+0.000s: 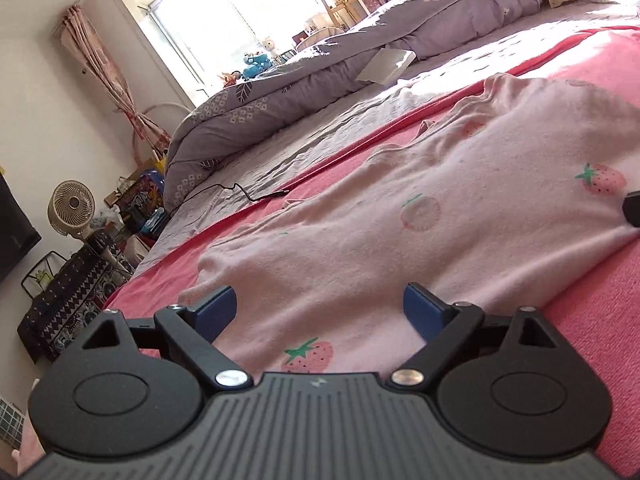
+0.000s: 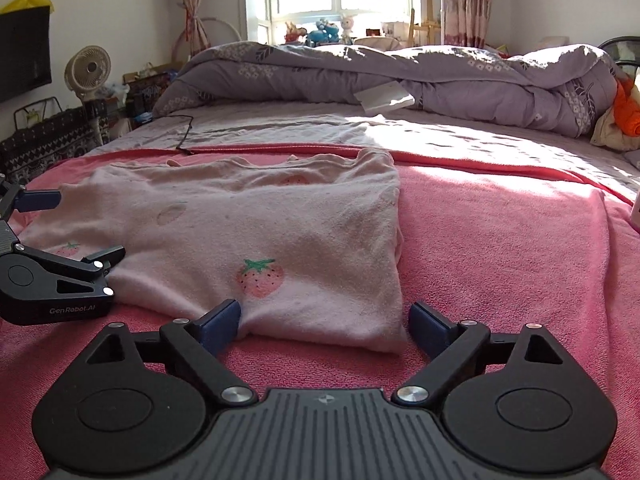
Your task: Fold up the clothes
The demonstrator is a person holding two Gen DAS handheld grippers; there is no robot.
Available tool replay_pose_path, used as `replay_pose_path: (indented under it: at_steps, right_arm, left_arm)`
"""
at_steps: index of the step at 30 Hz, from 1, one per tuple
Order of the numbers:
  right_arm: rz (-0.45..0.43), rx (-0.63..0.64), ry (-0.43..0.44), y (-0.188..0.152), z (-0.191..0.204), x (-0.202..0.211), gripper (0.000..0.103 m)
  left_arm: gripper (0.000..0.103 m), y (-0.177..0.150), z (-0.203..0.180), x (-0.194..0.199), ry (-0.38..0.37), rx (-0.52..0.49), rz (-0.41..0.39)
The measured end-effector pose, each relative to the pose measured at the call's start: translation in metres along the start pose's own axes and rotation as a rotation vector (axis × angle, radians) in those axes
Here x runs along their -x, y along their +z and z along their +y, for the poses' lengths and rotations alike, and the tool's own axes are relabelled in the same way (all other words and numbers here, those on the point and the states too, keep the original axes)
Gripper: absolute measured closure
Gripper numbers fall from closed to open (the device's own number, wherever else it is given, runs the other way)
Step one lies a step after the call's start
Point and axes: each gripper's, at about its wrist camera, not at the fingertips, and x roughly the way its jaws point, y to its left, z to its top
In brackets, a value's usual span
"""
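Observation:
A pale pink garment with strawberry prints (image 2: 248, 232) lies flat and partly folded on a pink blanket (image 2: 500, 248) spread over the bed. My right gripper (image 2: 324, 320) is open at the garment's near right corner, which sits between the blue pads without being pressed. My left gripper (image 1: 320, 308) is open low over the garment (image 1: 400, 216), whose near edge lies between its fingers. In the right wrist view the left gripper (image 2: 72, 230) sits at the garment's left side, jaws wide. One finger of the right gripper (image 1: 632, 210) shows at the right edge of the left wrist view.
A bunched purple duvet (image 2: 400, 76) lies across the far side of the bed with a white box (image 2: 386, 98) against it. A black cable (image 2: 186, 128) trails over the grey sheet. A fan (image 2: 90, 68) and clutter stand at the left wall.

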Motion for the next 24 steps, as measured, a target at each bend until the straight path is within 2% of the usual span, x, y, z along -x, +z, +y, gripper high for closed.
replay_pose_path:
  at_steps: [5,9,11,17,22,24]
  right_arm:
    - [-0.021,-0.01,0.012,-0.001,-0.001,0.004,0.012]
    - [-0.017,-0.024,0.016,-0.001,-0.003,0.004,0.011]
    - [-0.018,-0.026,0.012,-0.001,-0.003,0.004,0.008]
    - [-0.007,-0.061,0.012,-0.001,-0.007,0.003,0.003]
    - [-0.023,-0.132,-0.049,-0.002,-0.011,0.005,0.0]
    - [-0.035,-0.162,-0.108,-0.004,-0.011,0.006,0.0]
  left_arm:
    - [0.011,-0.001,0.009,-0.003,-0.04,0.055,0.012]
    - [0.008,-0.002,0.011,-0.004,-0.041,0.068,0.017]
    - [0.001,-0.002,0.014,-0.005,-0.029,0.084,0.027]
    - [0.0,-0.004,0.027,-0.01,-0.08,0.165,0.055]
    - [0.0,-0.006,0.035,-0.014,-0.113,0.218,0.073]
    - [0.0,-0.007,0.038,-0.016,-0.13,0.244,0.082]
